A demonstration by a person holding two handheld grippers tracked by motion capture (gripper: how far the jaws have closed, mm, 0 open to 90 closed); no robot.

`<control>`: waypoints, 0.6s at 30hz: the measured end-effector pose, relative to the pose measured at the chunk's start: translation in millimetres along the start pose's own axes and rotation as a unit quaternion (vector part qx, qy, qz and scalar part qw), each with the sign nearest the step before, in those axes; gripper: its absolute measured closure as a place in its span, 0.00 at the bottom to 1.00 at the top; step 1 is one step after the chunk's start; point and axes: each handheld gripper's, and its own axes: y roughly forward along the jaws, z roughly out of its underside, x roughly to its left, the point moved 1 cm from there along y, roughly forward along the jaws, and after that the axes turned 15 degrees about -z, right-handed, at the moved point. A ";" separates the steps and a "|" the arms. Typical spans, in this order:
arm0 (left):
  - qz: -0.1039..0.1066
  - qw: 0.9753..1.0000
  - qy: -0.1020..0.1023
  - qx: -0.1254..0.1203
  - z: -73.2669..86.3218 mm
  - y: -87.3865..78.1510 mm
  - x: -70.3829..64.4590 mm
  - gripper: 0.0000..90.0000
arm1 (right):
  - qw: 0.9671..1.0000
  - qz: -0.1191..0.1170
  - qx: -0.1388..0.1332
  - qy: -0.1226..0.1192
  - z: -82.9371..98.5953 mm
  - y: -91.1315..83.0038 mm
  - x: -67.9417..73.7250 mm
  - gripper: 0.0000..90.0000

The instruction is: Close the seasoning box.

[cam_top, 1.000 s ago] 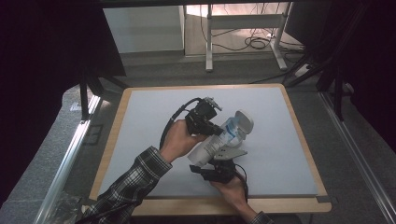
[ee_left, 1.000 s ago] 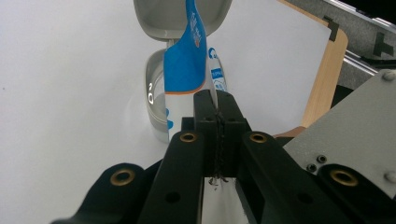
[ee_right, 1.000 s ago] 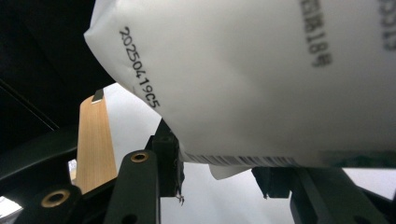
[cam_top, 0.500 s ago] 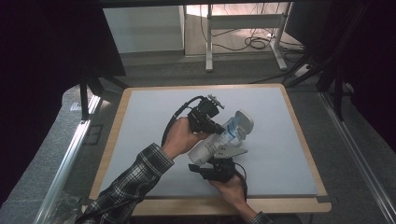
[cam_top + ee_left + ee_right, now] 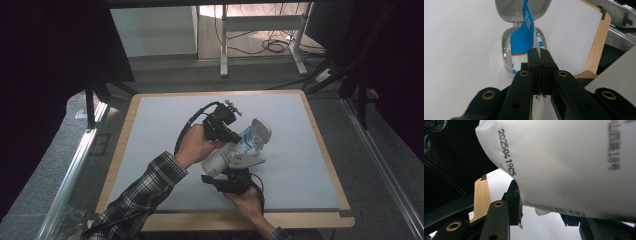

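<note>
Little has moved since half a second ago: both tongs hold the same spot over the table. High view shows the left tongs and right tongs meeting at a white pouch. Left gripper view alone shows those jaws pressed tight on the pouch's blue-and-white edge, above a grey open case. Right gripper view shows its jaws spread around the pouch, printed "20250419C5" above a barcode.
</note>
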 end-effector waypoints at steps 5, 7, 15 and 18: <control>0.000 1.000 0.000 0.002 -1.1 0.7 0.1 0.99 | 1.000 -0.002 -0.003 0.003 -0.9 0.5 0.7 0.65; 0.000 1.000 0.001 0.005 -1.8 0.9 -0.1 0.99 | 1.000 -0.003 -0.004 0.004 -1.4 0.4 0.8 0.65; 0.001 1.000 0.002 0.009 -4.0 2.1 -0.4 0.99 | 1.000 -0.008 -0.008 0.009 -3.1 0.0 1.6 0.65; 0.001 1.000 0.004 0.011 -4.6 2.8 -0.4 0.99 | 1.000 -0.009 -0.009 0.009 -3.5 0.0 1.8 0.65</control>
